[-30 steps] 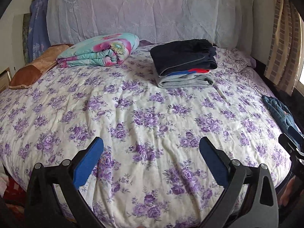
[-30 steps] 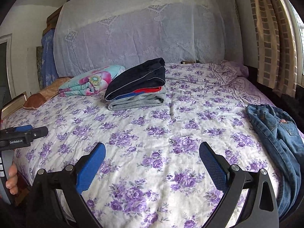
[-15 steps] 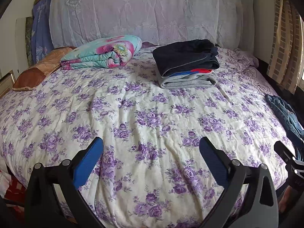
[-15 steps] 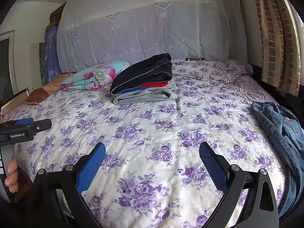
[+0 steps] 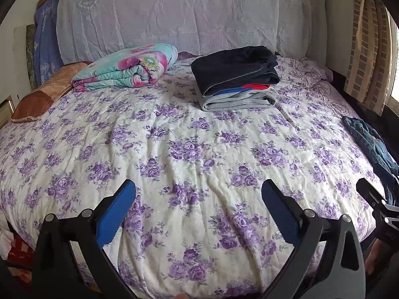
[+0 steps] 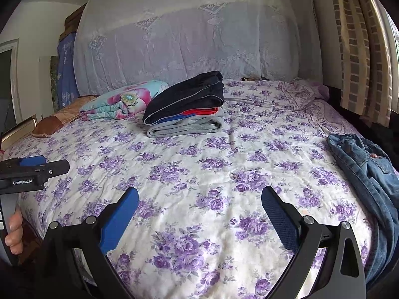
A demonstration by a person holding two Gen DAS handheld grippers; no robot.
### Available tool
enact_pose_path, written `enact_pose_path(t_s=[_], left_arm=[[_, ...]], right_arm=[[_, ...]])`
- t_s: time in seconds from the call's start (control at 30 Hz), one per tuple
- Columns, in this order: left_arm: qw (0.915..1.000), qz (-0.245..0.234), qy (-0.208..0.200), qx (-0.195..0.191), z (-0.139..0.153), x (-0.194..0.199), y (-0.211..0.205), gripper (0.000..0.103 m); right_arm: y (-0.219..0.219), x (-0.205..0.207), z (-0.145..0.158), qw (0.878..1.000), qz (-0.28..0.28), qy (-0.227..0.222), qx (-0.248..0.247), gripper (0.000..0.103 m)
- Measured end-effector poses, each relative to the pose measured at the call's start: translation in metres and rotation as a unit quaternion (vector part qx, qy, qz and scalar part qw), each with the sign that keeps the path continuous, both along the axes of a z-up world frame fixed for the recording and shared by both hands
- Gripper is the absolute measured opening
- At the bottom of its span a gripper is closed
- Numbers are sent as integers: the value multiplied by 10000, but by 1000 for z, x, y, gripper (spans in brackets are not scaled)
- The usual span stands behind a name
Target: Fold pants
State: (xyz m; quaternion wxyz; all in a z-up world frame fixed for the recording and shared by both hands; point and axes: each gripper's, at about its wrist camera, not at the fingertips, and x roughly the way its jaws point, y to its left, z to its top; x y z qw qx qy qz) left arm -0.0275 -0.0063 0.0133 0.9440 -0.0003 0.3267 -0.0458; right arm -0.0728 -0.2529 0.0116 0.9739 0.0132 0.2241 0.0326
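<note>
Blue jeans [image 6: 366, 174] lie crumpled at the bed's right edge; they also show in the left wrist view [image 5: 371, 144]. A stack of folded pants [image 5: 237, 79], dark navy on top, grey at the bottom, sits near the headboard; the right wrist view shows it too [image 6: 187, 107]. My left gripper [image 5: 199, 214] is open and empty above the bed's near edge. My right gripper [image 6: 199, 214] is open and empty, to the left of the jeans and apart from them.
The bed has a purple-flowered quilt [image 5: 174, 149]. A folded floral blanket [image 5: 127, 69] and a brown pillow [image 5: 42, 92] lie at the back left. A lace-covered headboard [image 5: 187, 17] stands behind. Curtains [image 6: 359, 49] hang on the right.
Both grippers have drifted slightly, so the bed sits a little lower and nearer in view. Both stay open and empty. Nothing on the bed has moved.
</note>
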Motion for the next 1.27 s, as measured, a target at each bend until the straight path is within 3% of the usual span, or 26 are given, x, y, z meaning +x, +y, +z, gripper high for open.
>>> enact_pose_path(t_s=[0.67,0.97,1.27], left_arm=[[9991,285,-233,205,4,-5,5,98],[9962,533,-572,390,10,-12,4,98],[9979,381,-340,394,4,-7,3,98]], right_arm=[[-21,0,12,9986,-421,-299,-63,99],[-15,-1,9,9990,-315,-275,-166,99],[-16,0,7,9989,-369,-251,-141,99]])
